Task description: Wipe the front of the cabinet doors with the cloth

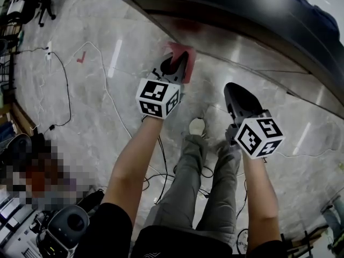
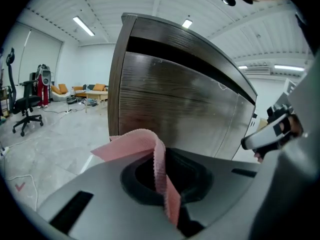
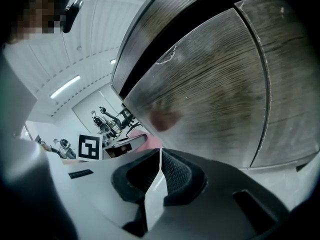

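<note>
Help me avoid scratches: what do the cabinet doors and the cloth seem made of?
Cabinet doors: dark wood-grain panels, probably laminate or veneer, semi-glossy; grain streaks and a faint pink reflection show. Cloth: pink ribbed fabric, maybe microfibre; it folds softly.

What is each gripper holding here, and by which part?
Left gripper pinches the pink cloth by a folded edge, the rest flopping ahead. Right gripper is shut, empty.

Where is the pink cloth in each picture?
Head view: the pink cloth is at top middle, pinched in the left gripper, near the cabinet door.
Left gripper view: bottom centre, curling up from between the jaws.
Right gripper view: a small pink bit at left middle, behind the left gripper.
Shared landmark: the wood-grain cabinet door.
</note>
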Tool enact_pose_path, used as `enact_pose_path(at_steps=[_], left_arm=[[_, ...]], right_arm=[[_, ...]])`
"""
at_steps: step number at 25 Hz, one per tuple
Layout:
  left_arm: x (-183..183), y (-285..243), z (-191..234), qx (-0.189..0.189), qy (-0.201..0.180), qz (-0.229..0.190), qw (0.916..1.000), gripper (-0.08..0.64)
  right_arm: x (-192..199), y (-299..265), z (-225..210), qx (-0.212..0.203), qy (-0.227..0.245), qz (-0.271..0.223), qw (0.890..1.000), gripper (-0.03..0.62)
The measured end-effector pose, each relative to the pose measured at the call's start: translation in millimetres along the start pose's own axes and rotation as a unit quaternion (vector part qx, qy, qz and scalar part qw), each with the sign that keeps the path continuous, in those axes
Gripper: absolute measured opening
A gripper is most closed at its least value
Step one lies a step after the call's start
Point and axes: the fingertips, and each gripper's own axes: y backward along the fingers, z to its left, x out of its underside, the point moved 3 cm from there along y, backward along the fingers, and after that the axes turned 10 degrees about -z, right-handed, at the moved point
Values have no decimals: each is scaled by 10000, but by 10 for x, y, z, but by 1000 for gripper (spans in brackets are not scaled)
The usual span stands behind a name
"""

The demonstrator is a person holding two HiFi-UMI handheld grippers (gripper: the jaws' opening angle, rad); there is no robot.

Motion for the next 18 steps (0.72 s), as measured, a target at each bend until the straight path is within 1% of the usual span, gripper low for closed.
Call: enact_pose_path(at_steps=[5,10,13,18], left_arm=[[17,-223,76,60,-53,78,9999,8],[54,-388,-88,301,-199,122,9993,9],[75,-475,-260,479,-251,150,9984,9],[92,-610,-750,936,-361,147,9948,9]], right_arm=[[6,-34,-135,62,59,-26,10000,38],[25,55,-370,236,55,-135,9996,38],[0,144,-512,364,-38,-250,9990,38],[-10,431,-733,599,-173,-407,9972,38]])
